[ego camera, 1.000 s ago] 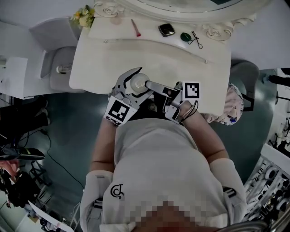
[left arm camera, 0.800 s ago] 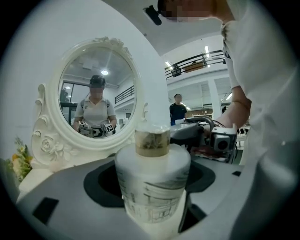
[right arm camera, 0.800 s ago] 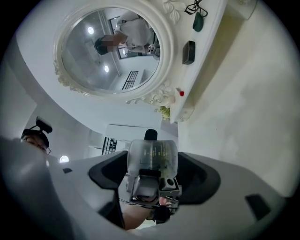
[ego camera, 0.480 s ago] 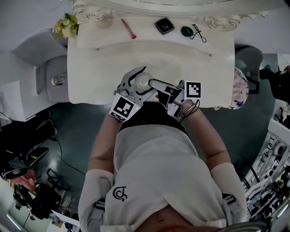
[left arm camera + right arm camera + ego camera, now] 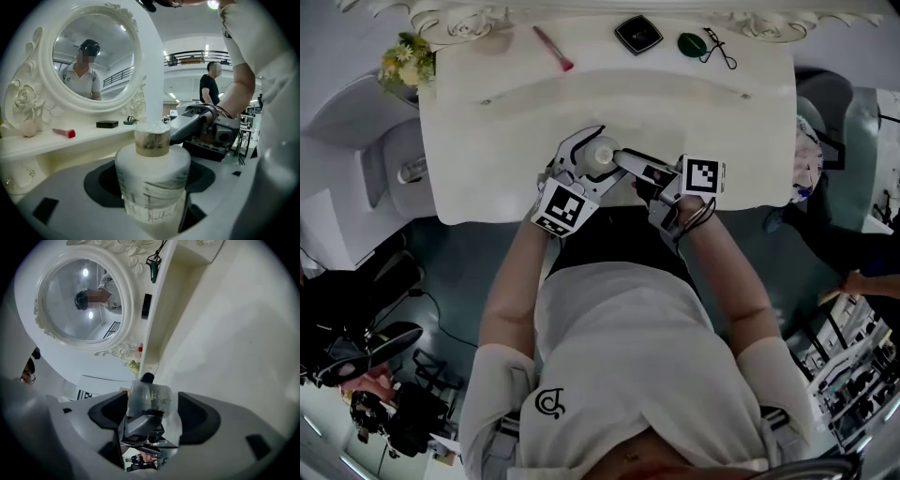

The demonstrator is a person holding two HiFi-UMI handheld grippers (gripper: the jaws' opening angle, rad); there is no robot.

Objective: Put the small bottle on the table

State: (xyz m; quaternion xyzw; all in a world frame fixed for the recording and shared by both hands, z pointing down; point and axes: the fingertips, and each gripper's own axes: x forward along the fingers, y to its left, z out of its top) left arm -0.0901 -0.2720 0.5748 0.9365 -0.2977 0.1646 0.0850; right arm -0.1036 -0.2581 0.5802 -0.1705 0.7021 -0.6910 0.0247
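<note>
A small white bottle with a printed label, a brownish collar and a tall white cap hangs just above the white dressing table, near its front edge. My left gripper is shut on the bottle's body, which stands upright between its jaws. From the right, my right gripper reaches in, and its fingers meet the bottle at the neck. In the right gripper view a translucent cap sits pinched between the jaws of the right gripper.
On the table's raised back shelf lie a red-tipped brush, a black compact and a green item. An ornate round mirror stands behind. Yellow flowers sit at the left corner. A person stands in the background.
Both grippers, still holding the bottle, have moved forward from the table's front edge to a spot further over the tabletop. The head view has shifted with them.
</note>
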